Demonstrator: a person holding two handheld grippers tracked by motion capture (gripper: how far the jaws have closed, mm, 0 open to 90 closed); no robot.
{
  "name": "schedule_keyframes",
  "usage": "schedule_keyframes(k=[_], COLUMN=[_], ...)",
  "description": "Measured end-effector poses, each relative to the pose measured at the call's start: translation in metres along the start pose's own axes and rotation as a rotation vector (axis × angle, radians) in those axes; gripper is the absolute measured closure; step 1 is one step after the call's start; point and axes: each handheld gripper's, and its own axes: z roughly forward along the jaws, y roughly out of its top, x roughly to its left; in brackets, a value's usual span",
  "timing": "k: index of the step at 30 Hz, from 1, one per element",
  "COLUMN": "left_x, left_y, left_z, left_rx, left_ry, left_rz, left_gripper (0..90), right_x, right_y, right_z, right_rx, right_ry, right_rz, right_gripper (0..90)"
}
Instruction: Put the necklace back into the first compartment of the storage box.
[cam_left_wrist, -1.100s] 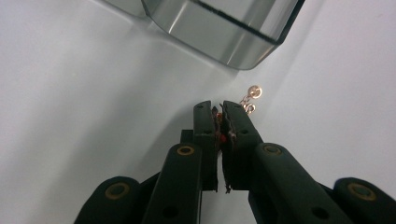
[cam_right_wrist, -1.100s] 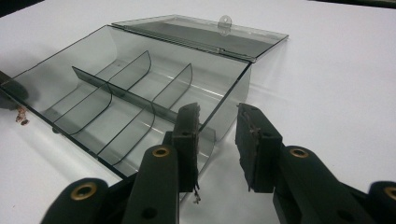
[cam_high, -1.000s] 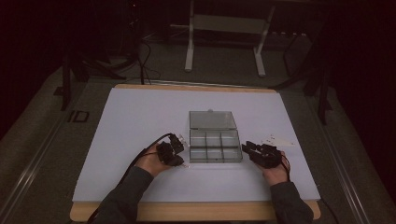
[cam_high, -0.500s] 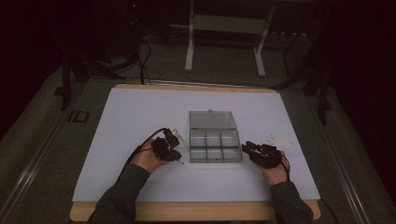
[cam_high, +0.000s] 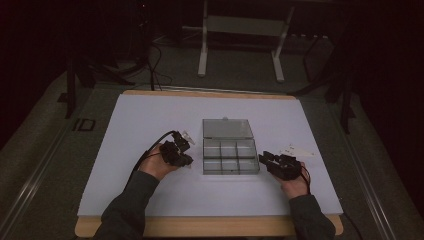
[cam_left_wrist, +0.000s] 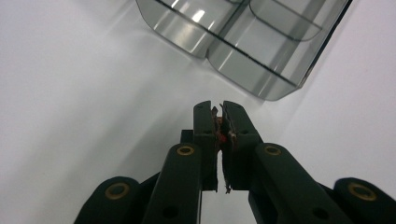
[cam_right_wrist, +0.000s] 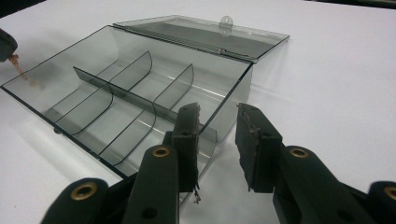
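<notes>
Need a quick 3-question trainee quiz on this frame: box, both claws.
1. True or false: the lid of the compartment box lies open.
2. Which claw is shut on a small reddish piece: A the left claw, B the right claw?
3. Fill in: the box has ___ compartments.

Key:
1. True; the lid lies folded back on the table.
2. A; the right claw stands open beside the box's corner.
3. Six, in two rows of three.
</notes>
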Motion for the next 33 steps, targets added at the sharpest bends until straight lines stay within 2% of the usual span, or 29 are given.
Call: schedule_keyframes(k=[17, 29, 33], left_x=[0.005, 0.005, 0.006], left_y=[0.010, 0.028, 0.032], left_z=[-0.011, -0.016, -0.016], left_rx=[-0.012, -0.026, -0.033], left_ry=[0.004, 0.014, 0.002], left_rz=[-0.010, 0.006, 0.005], left_gripper=[85.4, 85.3, 85.2], right_x=[0.000, 0.000, 0.000], right_y=[0.000, 0.002, 0.002], right_z=[0.000, 0.001, 0.001], right_rx=[0.001, -0.003, -0.010], right_ry=[0.000, 0.012, 0.015], right_rz=[-0.001, 0.005, 0.006], right_gripper=[70.1, 72.5, 73.7])
